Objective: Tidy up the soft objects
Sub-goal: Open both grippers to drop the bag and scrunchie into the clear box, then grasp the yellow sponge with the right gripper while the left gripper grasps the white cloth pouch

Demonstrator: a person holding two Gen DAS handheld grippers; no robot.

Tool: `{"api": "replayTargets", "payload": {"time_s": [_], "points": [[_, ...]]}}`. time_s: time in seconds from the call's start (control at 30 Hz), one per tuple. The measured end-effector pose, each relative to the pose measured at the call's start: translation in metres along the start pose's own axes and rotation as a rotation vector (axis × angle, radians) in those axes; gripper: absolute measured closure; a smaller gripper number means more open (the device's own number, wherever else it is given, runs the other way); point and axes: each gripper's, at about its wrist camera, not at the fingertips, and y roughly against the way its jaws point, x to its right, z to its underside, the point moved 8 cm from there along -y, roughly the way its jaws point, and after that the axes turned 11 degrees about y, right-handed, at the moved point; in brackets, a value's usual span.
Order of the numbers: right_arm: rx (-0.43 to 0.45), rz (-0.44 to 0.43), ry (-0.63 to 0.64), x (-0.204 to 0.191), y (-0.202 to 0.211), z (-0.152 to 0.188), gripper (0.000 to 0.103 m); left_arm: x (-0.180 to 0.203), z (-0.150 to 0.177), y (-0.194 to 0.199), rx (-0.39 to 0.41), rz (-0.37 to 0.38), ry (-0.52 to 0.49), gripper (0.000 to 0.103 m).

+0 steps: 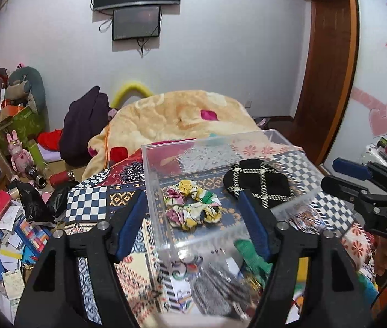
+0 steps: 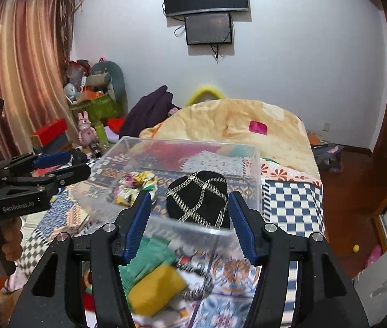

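**Left wrist view: both claws released over a clear box on the bed**

Left wrist view shows the left claw (image 1: pixel 190 213) spread, its blue pads gripping nothing. A clear box (image 1: pixel 152 180) sits on the patterned bed cover (image 1: pixel 89 202), holding a floral scrunchie (image 1: pixel 193 205) beside a black pouch (image 1: pixel 259 186) with chain trim. The right claw (image 2: pixel 189 221) also stands released and empty. Nearer the cameras, green cloth (image 2: pixel 149 254) and a yellow piece (image 2: pixel 157 289) lie blurred on the bed.
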Motion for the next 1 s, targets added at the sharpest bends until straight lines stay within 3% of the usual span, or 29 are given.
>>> {"api": "replayTargets", "payload": {"time_s": [0.13,0.53,0.7,0.9,1.0], "points": [[-0.006,-0.005,-0.006,-0.007,0.006,0.016,0.047,0.003,0.016,0.018,0.029,0.009,-0.023,0.022],[-0.121,-0.058,-0.061,-0.030,-0.005,0.078,0.047,0.012,0.081,0.031,-0.007,0.055,-0.040,0.019],[-0.155,-0.071,-0.077,-0.037,-0.012,0.092,0.047,0.012,0.104,0.028,-0.040,0.032,-0.069,0.019],[-0.174,-0.091,-0.081,-0.046,-0.019,0.098,0.047,-0.002,0.128,0.025,-0.093,0.018,-0.025,0.019],[-0.179,-0.111,-0.095,-0.049,-0.021,0.101,0.057,-0.012,0.140,0.023,-0.109,-0.006,-0.004,0.019]]}}
